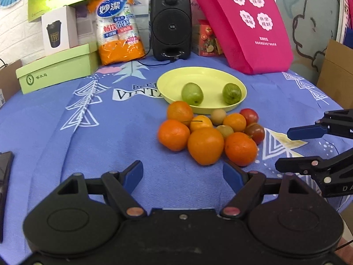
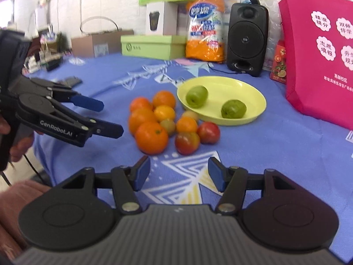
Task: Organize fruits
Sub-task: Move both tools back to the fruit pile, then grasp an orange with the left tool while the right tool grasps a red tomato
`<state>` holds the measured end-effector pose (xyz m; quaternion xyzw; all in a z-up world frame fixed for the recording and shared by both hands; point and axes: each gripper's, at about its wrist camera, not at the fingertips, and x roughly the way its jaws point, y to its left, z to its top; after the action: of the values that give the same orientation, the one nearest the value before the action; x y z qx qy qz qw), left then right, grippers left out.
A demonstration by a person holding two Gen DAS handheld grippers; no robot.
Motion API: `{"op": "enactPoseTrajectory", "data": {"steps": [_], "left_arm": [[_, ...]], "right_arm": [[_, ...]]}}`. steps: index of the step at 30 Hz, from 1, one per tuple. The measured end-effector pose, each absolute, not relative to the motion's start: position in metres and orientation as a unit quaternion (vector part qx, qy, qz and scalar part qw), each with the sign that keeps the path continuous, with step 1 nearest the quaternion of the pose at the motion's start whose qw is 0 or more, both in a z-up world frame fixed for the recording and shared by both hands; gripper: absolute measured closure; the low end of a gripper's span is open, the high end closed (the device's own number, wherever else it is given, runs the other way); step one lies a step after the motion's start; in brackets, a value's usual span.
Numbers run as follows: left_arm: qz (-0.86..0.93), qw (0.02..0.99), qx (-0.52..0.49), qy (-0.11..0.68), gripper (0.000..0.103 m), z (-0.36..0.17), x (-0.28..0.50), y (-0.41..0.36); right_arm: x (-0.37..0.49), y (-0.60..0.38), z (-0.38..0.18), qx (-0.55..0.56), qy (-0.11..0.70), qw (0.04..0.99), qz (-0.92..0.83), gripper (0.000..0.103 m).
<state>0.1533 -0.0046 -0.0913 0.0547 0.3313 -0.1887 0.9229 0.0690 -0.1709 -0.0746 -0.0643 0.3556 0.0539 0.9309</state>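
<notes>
A yellow-green plate (image 1: 176,79) (image 2: 249,86) on the blue tablecloth holds two green fruits (image 1: 192,93) (image 2: 196,96). In front of it lies a pile of several oranges (image 1: 205,145) (image 2: 151,137), two red tomatoes (image 1: 254,133) (image 2: 187,142) and small brownish fruits (image 1: 218,116) (image 2: 168,126). My left gripper (image 1: 182,174) is open and empty, just short of the pile; it also shows in the right wrist view (image 2: 111,118). My right gripper (image 2: 179,174) is open and empty in front of the tomatoes; it also shows at the right of the left wrist view (image 1: 284,148).
Along the back stand a black speaker (image 1: 170,25) (image 2: 247,38), a pink bag (image 1: 245,22) (image 2: 320,50), an orange pack of paper cups (image 1: 120,25) (image 2: 205,29), a green box (image 1: 57,68) (image 2: 152,46) and a small red carton (image 1: 205,40). A dark phone (image 1: 5,167) lies at the left edge.
</notes>
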Motion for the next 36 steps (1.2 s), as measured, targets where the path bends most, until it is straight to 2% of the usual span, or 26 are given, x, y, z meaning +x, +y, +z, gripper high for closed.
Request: {"op": "enactPoseTrajectory", "data": {"steps": [2, 5, 9, 14, 24, 27, 31, 33, 36], "left_arm": [[-0.195, 0.921, 0.059, 0.331, 0.023, -0.093, 0.151, -0.010], [-0.202, 0.921, 0.064, 0.327, 0.029, -0.096, 0.149, -0.018], [-0.213, 0.916, 0.061, 0.333, 0.055, -0.100, 0.158, -0.023], [-0.215, 0.913, 0.041, 0.346, 0.056, -0.103, 0.168, -0.023], [-0.218, 0.913, 0.030, 0.344, 0.057, -0.102, 0.189, -0.032], [-0.217, 0.913, 0.034, 0.343, 0.062, -0.102, 0.190, -0.032], [-0.225, 0.912, 0.017, 0.343, 0.062, -0.103, 0.186, -0.022], [-0.226, 0.910, 0.000, 0.349, 0.062, -0.103, 0.186, -0.014], [-0.219, 0.911, -0.003, 0.350, 0.062, -0.102, 0.183, -0.007]], "right_arm": [[0.067, -0.169, -0.077, -0.070, 0.358, 0.930, 0.052, 0.046], [0.065, -0.172, -0.079, -0.060, 0.359, 0.930, 0.056, 0.046], [0.070, -0.176, -0.084, -0.059, 0.369, 0.926, 0.057, 0.044], [0.073, -0.179, -0.087, -0.054, 0.369, 0.926, 0.058, 0.034], [0.080, -0.183, -0.091, -0.048, 0.365, 0.927, 0.068, 0.031], [0.081, -0.185, -0.092, -0.046, 0.365, 0.927, 0.070, 0.031], [0.089, -0.185, -0.093, -0.049, 0.367, 0.927, 0.067, 0.031], [0.094, -0.186, -0.093, -0.049, 0.364, 0.928, 0.062, 0.038], [0.105, -0.189, -0.094, -0.042, 0.367, 0.928, 0.057, 0.043]]}}
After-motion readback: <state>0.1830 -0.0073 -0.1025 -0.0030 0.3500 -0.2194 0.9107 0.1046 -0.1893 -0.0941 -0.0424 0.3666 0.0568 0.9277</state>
